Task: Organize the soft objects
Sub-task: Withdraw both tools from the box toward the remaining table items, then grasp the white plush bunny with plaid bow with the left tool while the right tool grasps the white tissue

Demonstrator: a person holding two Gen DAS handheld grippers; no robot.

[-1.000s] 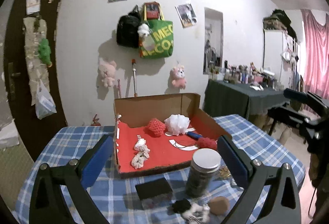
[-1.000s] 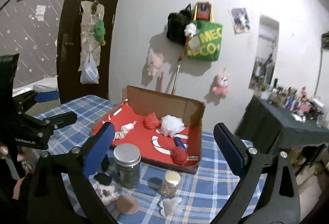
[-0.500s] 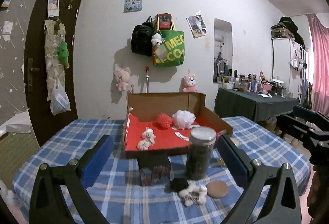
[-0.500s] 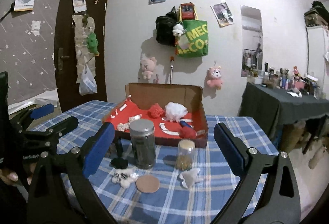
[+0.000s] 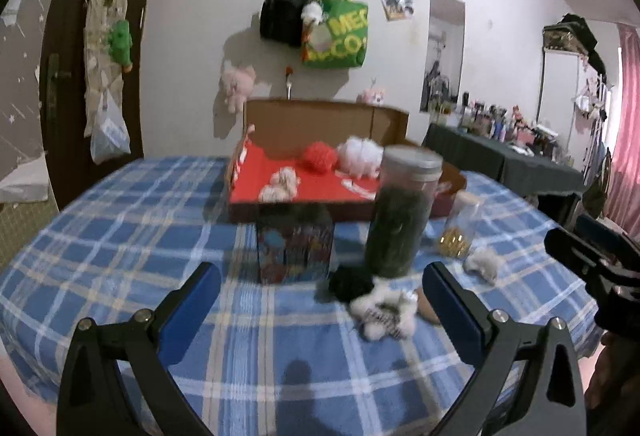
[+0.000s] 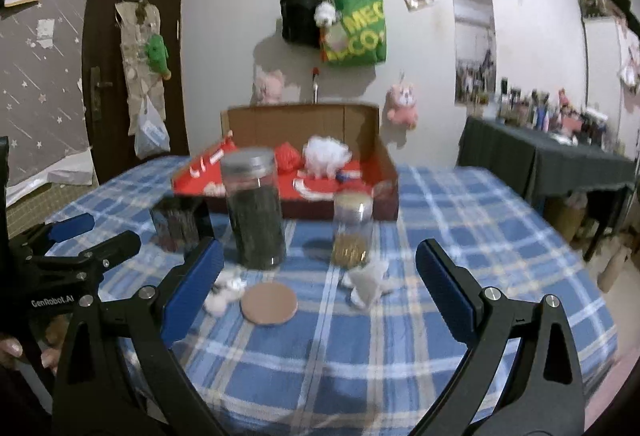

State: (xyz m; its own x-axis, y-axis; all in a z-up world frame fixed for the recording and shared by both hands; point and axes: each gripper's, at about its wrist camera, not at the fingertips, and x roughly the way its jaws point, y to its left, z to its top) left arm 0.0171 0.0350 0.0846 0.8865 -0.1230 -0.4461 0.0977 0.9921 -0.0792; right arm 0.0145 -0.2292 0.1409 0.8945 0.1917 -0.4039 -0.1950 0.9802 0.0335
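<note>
Both of your claws are spread wide and carry nothing: the left claw (image 5: 322,294) hangs low over the near part of the checked surface (image 5: 120,228), and the right claw (image 6: 320,268) sits low over its own side of the same cloth. The soft things you are sorting lie in two groups. On the cloth, a black fuzzy ball (image 5: 350,282) touches a white plush toy with dark markings (image 5: 384,312), both just in front of the tall dark jar (image 5: 400,212) and inside the left claw's span, toward its right finger. A small pale plush (image 6: 368,282) lies between the right claw's fingers, just before the small jar of golden bits (image 6: 352,228), with a round tan disc (image 6: 269,304) to its left. In the cardboard box (image 5: 320,120) with the red floor, farther back, sit a red pompom (image 5: 319,156), a white pompom (image 5: 359,155) touching it, and a pale knotted bit (image 5: 280,184) near the front edge (all blurred, so finer detail is lost). A dark printed box (image 5: 295,240) stands in front of the carton, left of the tall jar
</note>
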